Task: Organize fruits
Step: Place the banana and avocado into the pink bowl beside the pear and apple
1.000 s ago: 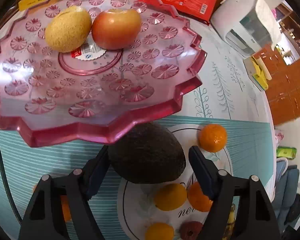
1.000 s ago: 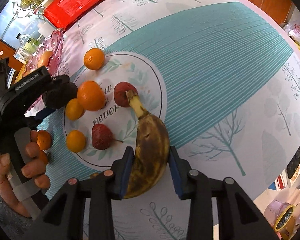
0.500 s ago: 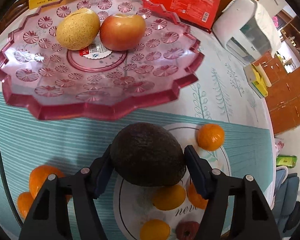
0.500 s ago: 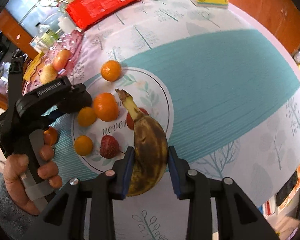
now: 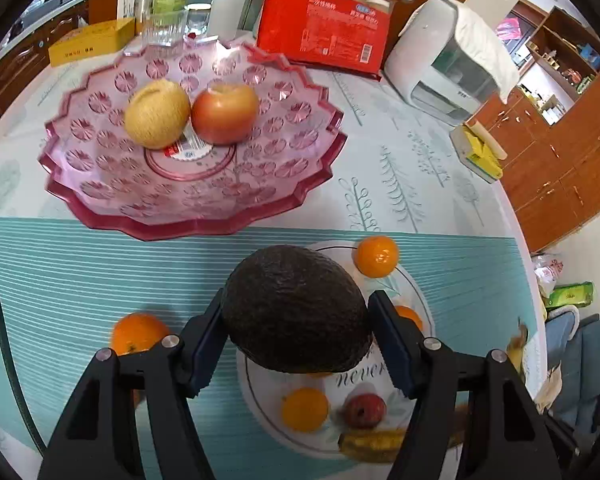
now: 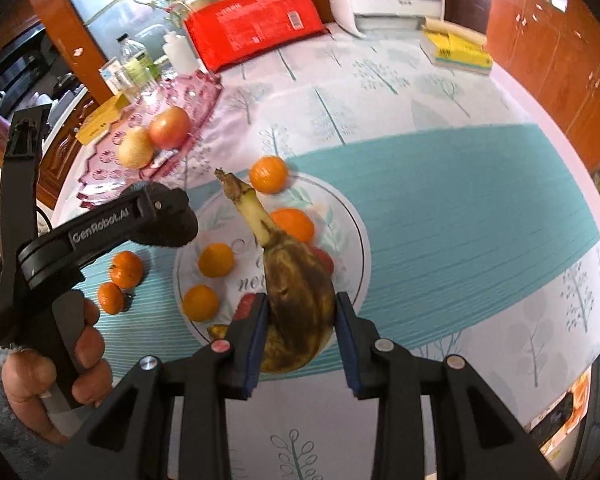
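Observation:
My left gripper (image 5: 296, 336) is shut on a dark avocado (image 5: 296, 314) and holds it above the table, in front of the pink scalloped plate (image 5: 260, 196). A yellow pear (image 5: 157, 114) and a red apple (image 5: 225, 113) lie on that plate. My right gripper (image 6: 300, 332) is shut on a brown overripe banana (image 6: 300, 300), lifted above the white printed circle (image 6: 352, 240). Several tangerines (image 6: 268, 174) and a small red fruit (image 5: 365, 405) lie on the cloth. The left gripper with the avocado also shows in the right wrist view (image 6: 164, 220).
A red package (image 5: 324, 36), a white appliance (image 5: 448, 64), a yellow box (image 5: 90, 46), bottles (image 5: 168, 4) and a yellow book (image 6: 456, 52) stand at the table's far side. Two tangerines (image 6: 118, 280) lie left of the circle. Wooden cabinets (image 6: 548, 60) are beyond the edge.
Both grippers have risen with their fruit. The avocado has pulled back from the pink plate's rim. The banana has lifted off the cloth and now points toward the plate.

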